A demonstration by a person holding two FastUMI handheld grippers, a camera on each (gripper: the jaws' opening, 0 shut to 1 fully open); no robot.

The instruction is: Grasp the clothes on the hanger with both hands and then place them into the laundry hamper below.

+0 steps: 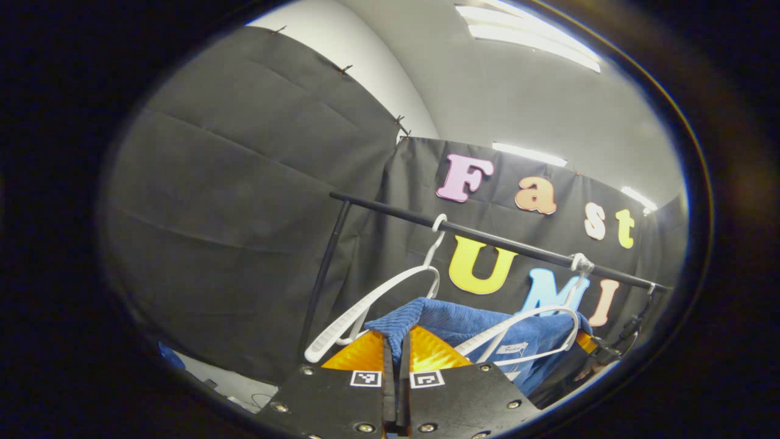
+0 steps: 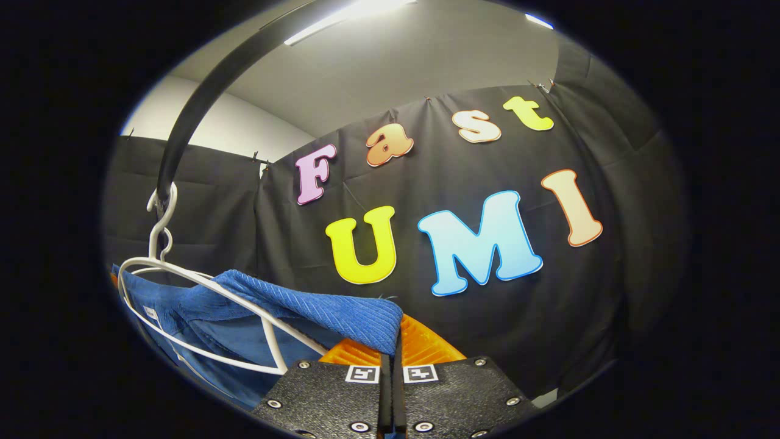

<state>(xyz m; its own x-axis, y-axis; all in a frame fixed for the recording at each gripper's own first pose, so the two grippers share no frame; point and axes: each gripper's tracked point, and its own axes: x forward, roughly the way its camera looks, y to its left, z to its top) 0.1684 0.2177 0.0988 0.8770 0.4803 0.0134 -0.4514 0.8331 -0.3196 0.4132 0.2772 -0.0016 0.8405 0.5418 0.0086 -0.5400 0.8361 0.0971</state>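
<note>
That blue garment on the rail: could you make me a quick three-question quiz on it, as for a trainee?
1. True or false: both grippers' fingers are pinched on the blue garment.
2. How many white hangers hang on the black rail in the left gripper view?
3. The left gripper grips the garment's: A) shoulder corner B) label C) hanger hook.

Key: 1 true, the right gripper too; 2 two, an empty hanger and the garment's hanger; 3 A.
</note>
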